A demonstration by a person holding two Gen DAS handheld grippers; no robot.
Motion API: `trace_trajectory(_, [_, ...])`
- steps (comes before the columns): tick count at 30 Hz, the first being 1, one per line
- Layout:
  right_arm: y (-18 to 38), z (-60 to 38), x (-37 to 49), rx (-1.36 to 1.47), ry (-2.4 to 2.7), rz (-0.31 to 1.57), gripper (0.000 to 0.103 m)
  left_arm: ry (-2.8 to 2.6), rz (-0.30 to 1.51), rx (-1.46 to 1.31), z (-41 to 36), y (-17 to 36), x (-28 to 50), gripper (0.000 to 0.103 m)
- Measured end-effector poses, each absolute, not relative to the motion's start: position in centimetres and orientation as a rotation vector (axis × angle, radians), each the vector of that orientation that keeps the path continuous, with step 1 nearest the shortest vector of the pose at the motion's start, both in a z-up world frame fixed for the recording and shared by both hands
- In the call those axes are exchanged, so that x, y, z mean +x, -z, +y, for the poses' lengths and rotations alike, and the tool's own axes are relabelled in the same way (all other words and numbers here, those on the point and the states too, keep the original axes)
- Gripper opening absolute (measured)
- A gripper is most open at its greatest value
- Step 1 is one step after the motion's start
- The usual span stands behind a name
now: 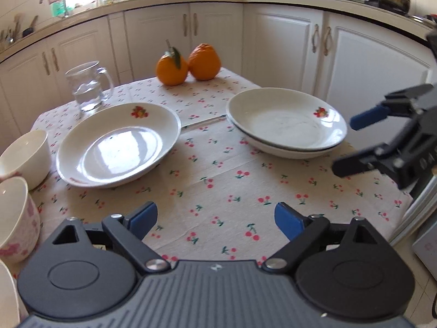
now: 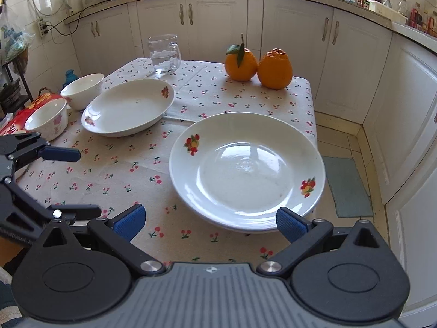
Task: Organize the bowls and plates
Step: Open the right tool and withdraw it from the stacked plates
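Left wrist view is showing the left gripper hovering over the cherry-print tablecloth, its blue-padded fingers spreading wide with nothing between them. A single white ceramic plate with a fruit motif is lying to the far left, with a plain white bowl just beside it and a pink-flowered white bowl sitting nearer at the left edge. To the far right, a stack of two white fruit-motif plates is resting near the table's right edge, and the right gripper is hanging near it, fingers parted and empty. A clear glass mug holding water and two oranges are standing at the far side. From the right wrist view, the stacked plates are sitting just ahead of the right gripper.
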State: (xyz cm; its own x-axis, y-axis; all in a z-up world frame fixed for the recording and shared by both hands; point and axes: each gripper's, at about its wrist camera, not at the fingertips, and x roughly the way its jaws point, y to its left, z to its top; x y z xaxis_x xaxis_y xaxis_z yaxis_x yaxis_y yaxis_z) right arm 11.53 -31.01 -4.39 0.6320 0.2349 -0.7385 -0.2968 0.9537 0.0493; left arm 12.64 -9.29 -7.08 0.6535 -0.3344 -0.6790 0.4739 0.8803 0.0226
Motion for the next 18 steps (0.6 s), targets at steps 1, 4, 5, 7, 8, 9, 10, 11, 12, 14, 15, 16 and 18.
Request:
trace_trajectory(1, [4.6,-30.4,11.1,-0.088,-0.316,0.834,0.103,0.43,0.734,0.188,-8.8,7.3,12.9,0.093])
trace_trajectory(4, [5.0,-29.0,10.1,-0.124,-0.343,0.838,0.103,0.338,0.754,0.13,-7.4,7.9,14.0,0.094])
trace_trajectory(5, [5.0,-28.6,10.0,-0.141,-0.349,0.834,0.103,0.309,0.763,0.114,-6.9,8.2,14.4,0.094])
trace_trajectory(7, [4.9,-28.0,9.7,-0.166,-0.357,0.829,0.103,0.271,0.782,0.098,-6.4,8.7,15.0,0.094])
trace_trajectory(8, [4.8,-27.8,9.6,-0.175,-0.363,0.827,0.103,0.258,0.785,0.096,-6.2,9.0,15.2,0.094])
trace_trajectory(9, [4.6,-27.7,9.6,-0.179,-0.365,0.823,0.103,0.246,0.79,0.096,-6.1,9.1,15.4,0.094])
trace_trajectory(10, [4.5,-27.6,9.7,-0.183,-0.369,0.819,0.103,0.23,0.793,0.099,-6.1,9.4,15.7,0.094])
trace_trajectory(11, [4.3,-27.6,9.8,-0.185,-0.374,0.818,0.103,0.221,0.795,0.101,-6.0,9.5,15.8,0.094])
trace_trajectory(12, [4.2,-27.5,9.9,-0.187,-0.377,0.814,0.103,0.217,0.798,0.1,-6.0,9.7,16.0,0.094])
trace_trajectory(14, [4.0,-27.5,10.2,-0.188,-0.387,0.81,0.103,0.212,0.788,0.098,-6.0,9.8,16.2,0.095])
trace_trajectory(15, [3.9,-27.5,10.3,-0.189,-0.392,0.811,0.103,0.212,0.784,0.1,-6.0,9.8,16.4,0.095])
trace_trajectory(16, [3.8,-27.4,10.6,-0.192,-0.396,0.811,0.103,0.208,0.78,0.1,-6.1,9.8,16.5,0.096])
trace_trajectory(18, [3.8,-27.3,11.2,-0.201,-0.41,0.817,0.103,0.198,0.779,0.095,-6.1,9.9,17.0,0.1])
